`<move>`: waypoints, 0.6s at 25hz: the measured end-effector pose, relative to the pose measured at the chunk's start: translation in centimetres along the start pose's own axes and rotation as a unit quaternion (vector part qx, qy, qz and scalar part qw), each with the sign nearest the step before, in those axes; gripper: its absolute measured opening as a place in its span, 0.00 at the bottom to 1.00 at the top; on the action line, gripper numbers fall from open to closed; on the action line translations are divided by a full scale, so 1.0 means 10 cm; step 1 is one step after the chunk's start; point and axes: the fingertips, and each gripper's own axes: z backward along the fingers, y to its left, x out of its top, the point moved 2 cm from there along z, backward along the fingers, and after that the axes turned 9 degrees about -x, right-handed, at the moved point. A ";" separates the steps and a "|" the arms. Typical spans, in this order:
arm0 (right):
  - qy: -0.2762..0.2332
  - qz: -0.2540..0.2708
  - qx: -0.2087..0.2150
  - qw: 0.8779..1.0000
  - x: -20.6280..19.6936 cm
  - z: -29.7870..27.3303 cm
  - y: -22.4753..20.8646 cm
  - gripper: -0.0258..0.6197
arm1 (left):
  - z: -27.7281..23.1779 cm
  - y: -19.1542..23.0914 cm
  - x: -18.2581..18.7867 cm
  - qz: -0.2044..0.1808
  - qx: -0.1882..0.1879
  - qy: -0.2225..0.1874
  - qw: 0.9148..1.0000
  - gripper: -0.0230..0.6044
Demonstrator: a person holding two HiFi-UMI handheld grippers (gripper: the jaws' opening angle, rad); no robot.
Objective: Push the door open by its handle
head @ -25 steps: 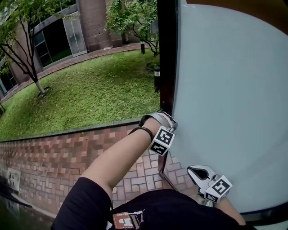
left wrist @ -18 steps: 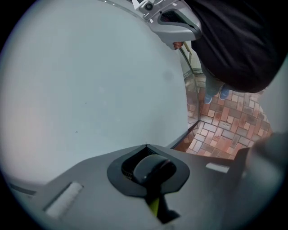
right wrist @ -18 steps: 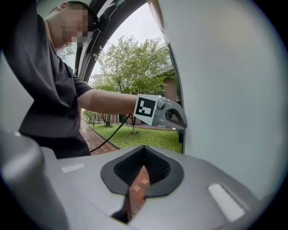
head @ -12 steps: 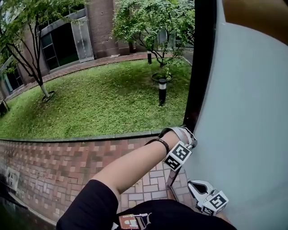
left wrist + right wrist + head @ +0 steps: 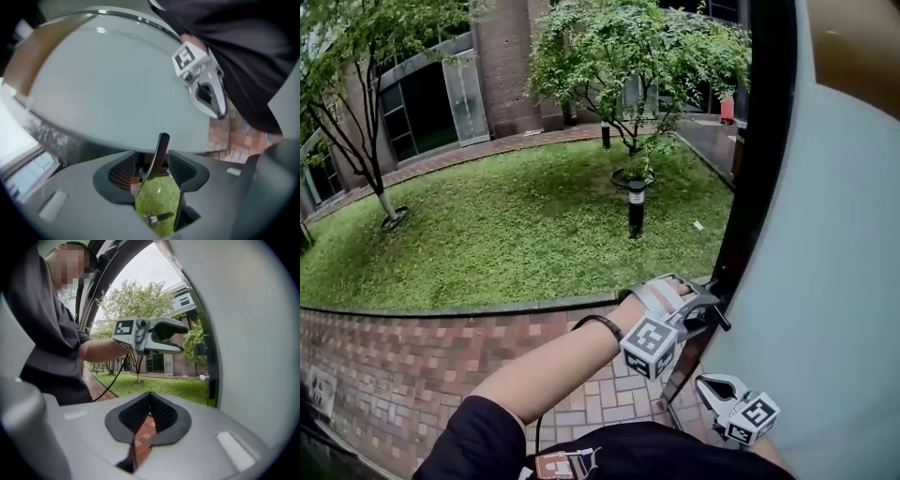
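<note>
Head view, left gripper [image 5: 705, 314] at left edge of grey door [image 5: 825, 281], right gripper [image 5: 719, 392] lower and nearer, left gripper view, jaws just opened wide, dark handle [image 5: 161, 146] standing between them, right gripper view, jaws together, nothing held

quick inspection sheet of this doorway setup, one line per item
surface: brick paving underfoot.
job's things: grey door stands open; a dark bar, likely its handle, at the door's edge.
clutter: one pale scrap on the lawn.
tools: left tool open, jaws just opened, the dark bar between them, not clamped; right tool shut, empty, low beside the door.
cables: black cable hangs from the left tool.
surroundings: trees, bollard lamp, brick building.
</note>
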 end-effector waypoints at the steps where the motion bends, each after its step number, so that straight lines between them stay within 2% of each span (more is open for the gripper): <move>1: 0.001 -0.001 0.002 1.000 -0.02 -0.06 0.04 0.04 | 0.24 -0.11 -0.06 0.070 0.020 -0.038 0.997 0.39; 2: 0.002 -0.002 0.004 1.000 -0.03 -0.13 0.08 0.04 | 0.50 -0.27 -0.15 0.149 0.037 -0.078 0.985 0.38; 3: 0.003 -0.003 0.003 1.000 -0.03 -0.20 0.12 0.04 | 0.76 -0.47 -0.27 0.228 0.053 -0.116 0.965 0.34; 4: 0.004 -0.005 0.003 1.000 -0.02 -0.28 0.14 0.04 | 1.00 -0.70 -0.41 0.304 0.069 -0.150 0.938 0.28; 5: 0.003 -0.006 0.003 1.000 0.00 -0.35 0.16 0.04 | 1.22 -0.95 -0.59 0.376 0.087 -0.179 0.905 0.23; 6: 0.002 -0.006 0.003 1.000 0.03 -0.42 0.16 0.04 | 1.43 -1.22 -0.77 0.445 0.107 -0.203 0.866 0.18; 7: 0.001 -0.005 0.003 1.000 0.06 -0.49 0.17 0.04 | 1.63 -1.49 -0.96 0.510 0.131 -0.221 0.821 0.13; 9: 0.002 -0.003 0.006 1.000 0.12 -0.62 0.16 0.04 | 2.01 -2.01 -1.31 0.625 0.188 -0.238 0.719 0.04; 10: 0.003 0.000 0.009 1.000 0.13 -0.67 0.16 0.04 | 2.18 -2.23 -1.42 0.662 0.218 -0.242 0.675 0.04; 11: 0.005 0.002 0.013 1.000 0.14 -0.72 0.16 0.04 | 2.33 -2.42 -1.50 0.686 0.247 -0.243 0.640 0.04; 12: 0.008 0.003 0.018 1.000 0.13 -0.76 0.17 0.04 | 2.46 -2.59 -1.55 0.700 0.272 -0.242 0.615 0.04; 13: 0.010 0.004 0.022 1.000 0.11 -0.80 0.18 0.04 | 2.54 -2.75 -1.58 0.709 0.292 -0.238 0.596 0.04; 14: 0.011 0.004 0.028 1.000 0.10 -0.84 0.19 0.04 | 2.61 -2.87 -1.60 0.715 0.307 -0.233 0.583 0.04; 15: 0.012 0.006 0.033 0.999 0.09 -0.89 0.21 0.04 | 2.65 -2.96 -1.63 0.719 0.316 -0.225 0.576 0.04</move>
